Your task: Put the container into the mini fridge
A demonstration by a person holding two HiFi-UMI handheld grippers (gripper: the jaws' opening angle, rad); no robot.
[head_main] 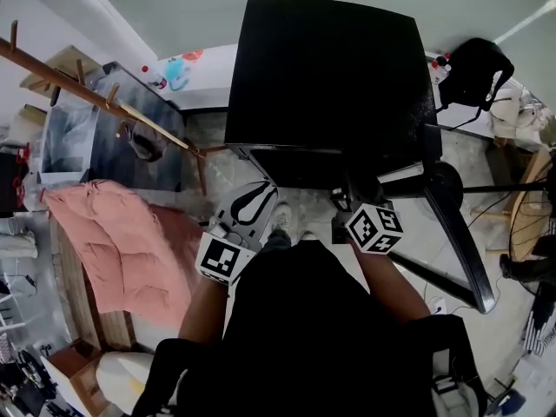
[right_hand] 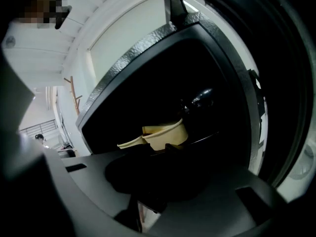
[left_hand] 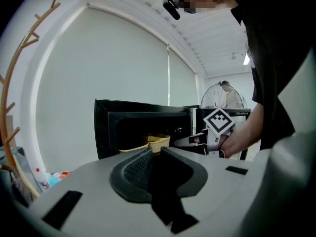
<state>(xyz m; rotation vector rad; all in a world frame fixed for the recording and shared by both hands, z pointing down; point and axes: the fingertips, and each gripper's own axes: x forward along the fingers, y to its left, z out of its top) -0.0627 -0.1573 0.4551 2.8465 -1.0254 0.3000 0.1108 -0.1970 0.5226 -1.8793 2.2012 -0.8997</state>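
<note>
A: Item: yellow container [right_hand: 165, 135], location?
B: Inside mini fridge [head_main: 330, 76], twelve o'clock, just past right gripper [right_hand: 159, 147]; its fingers slightly parted, holding nothing.
A: And left gripper [left_hand: 155, 151]?
B: Fingers together, empty, outside the fridge.

The right gripper [right_hand: 159, 149] is viewed along its own grey body, which fills the near foreground. Its dark fingers are held slightly apart, with nothing pressed between them. Just beyond the fingertips a pale yellow container [right_hand: 169, 134] is seen inside the dark cavity of the mini fridge [right_hand: 148, 48], set on a shelf [right_hand: 212, 137]. A flat piece of the same colour [right_hand: 129, 143] juts from the container to the left (whether it is a lid cannot be told). The fridge's black, textured shell is outlined against a pale wall. Far off at the left a wooden coat rack [right_hand: 74, 94] is glimpsed.
</note>
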